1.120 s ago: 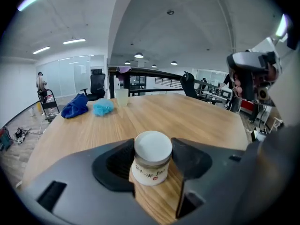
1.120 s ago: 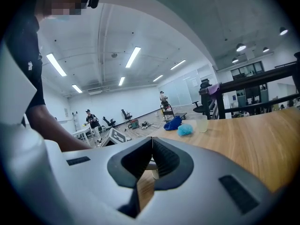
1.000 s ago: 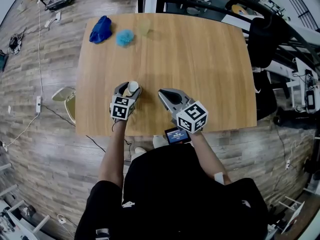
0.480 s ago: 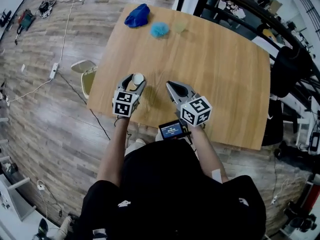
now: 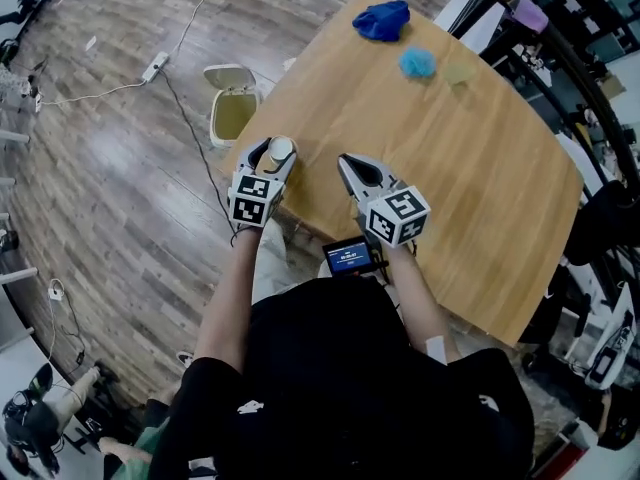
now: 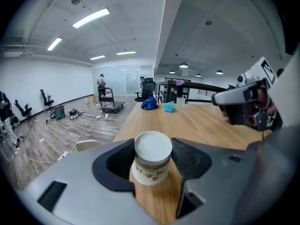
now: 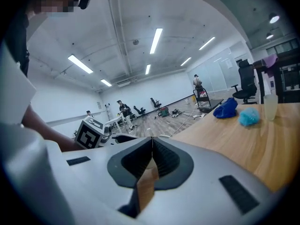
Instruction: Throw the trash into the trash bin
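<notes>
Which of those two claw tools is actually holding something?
The left gripper: its jaws clamp a small white-lidded cup. The right gripper is shut with nothing between its jaws.

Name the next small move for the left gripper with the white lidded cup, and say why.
Probably carry it out past the wooden table's edge, over the cream open trash bin on the floor. The left gripper is shut on the white lidded paper cup above the table's corner; the bin stands beyond that edge.
</notes>
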`<move>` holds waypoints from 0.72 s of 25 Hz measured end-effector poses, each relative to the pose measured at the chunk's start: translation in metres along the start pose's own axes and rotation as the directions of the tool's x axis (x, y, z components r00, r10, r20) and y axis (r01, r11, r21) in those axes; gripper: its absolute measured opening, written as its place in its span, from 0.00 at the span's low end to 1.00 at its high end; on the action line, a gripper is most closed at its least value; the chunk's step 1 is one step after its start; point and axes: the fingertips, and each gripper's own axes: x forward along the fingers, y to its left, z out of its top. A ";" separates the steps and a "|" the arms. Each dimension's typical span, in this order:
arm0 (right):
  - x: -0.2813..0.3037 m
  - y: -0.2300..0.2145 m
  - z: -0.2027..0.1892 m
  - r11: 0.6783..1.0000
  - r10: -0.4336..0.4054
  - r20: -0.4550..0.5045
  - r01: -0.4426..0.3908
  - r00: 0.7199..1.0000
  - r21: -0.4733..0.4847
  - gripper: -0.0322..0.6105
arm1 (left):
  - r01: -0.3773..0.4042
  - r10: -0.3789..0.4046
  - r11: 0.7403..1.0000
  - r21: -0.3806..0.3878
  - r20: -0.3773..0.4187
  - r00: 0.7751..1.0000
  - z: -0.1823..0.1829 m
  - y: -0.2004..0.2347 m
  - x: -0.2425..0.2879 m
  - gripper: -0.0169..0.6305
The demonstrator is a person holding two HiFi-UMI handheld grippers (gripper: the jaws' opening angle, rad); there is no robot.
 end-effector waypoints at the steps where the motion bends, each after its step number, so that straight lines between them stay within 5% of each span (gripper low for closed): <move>1: 0.014 0.005 -0.001 1.000 0.000 -0.011 0.000 1.000 -0.002 0.05 | 0.001 -0.001 1.000 -0.012 0.004 1.000 -0.003 0.013 0.000 0.42; 12: 0.205 0.037 -0.006 0.997 -0.049 -0.099 0.054 0.994 0.049 0.05 | 0.089 -0.087 0.993 -0.073 0.020 0.996 -0.023 0.197 0.040 0.42; 18: 0.290 0.053 -0.007 0.996 -0.036 -0.111 0.045 0.993 0.080 0.05 | 0.064 -0.065 0.996 -0.062 -0.013 0.998 -0.063 0.279 0.067 0.42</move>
